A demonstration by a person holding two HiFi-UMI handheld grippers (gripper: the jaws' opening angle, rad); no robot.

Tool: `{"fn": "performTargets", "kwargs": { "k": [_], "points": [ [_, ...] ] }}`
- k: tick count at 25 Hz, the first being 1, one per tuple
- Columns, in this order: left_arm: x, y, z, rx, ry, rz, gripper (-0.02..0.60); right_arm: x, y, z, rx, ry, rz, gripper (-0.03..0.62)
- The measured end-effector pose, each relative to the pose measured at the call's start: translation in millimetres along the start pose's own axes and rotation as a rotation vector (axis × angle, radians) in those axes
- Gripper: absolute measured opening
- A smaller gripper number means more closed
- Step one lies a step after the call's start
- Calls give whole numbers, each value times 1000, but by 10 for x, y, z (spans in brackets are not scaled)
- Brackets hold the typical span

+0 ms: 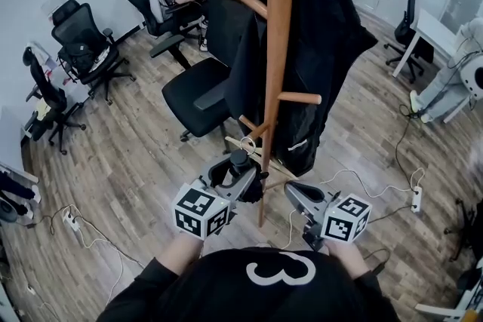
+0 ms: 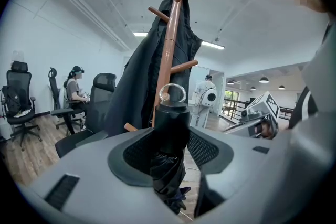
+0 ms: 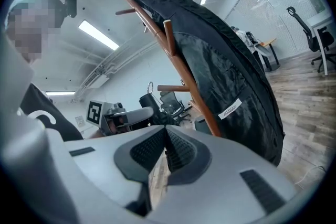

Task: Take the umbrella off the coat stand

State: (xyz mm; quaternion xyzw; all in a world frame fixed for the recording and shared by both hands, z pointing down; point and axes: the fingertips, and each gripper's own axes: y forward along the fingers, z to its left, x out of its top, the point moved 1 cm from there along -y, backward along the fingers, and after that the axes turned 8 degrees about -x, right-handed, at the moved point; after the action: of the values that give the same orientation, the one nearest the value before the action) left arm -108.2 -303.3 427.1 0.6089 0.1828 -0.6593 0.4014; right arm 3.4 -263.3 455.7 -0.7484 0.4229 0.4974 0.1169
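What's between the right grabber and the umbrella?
Only bare air, in the right gripper view: the right gripper faces the folded black umbrella; the coat stand's brown wooden pole stands aside.

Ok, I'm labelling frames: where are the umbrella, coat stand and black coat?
umbrella [image 2: 172, 126]: left gripper view, on its black handle.
coat stand [image 2: 169, 44]: left gripper view, on the wooden pole.
black coat [image 3: 231, 60]: right gripper view, on its draped fabric.
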Motion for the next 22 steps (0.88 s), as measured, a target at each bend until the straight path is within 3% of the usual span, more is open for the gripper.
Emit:
{"fn": "performTargets", "kwargs": {
  "k": [10,22],
  "points": [
    [-61,-350,-369,-39,23,-40,207,-10,-159,261,-2,-52,-5,26],
    [-304,-859,-958,-60,33,-21,207,-347,-563,805,14,-63,-11,26]
  ]
}}
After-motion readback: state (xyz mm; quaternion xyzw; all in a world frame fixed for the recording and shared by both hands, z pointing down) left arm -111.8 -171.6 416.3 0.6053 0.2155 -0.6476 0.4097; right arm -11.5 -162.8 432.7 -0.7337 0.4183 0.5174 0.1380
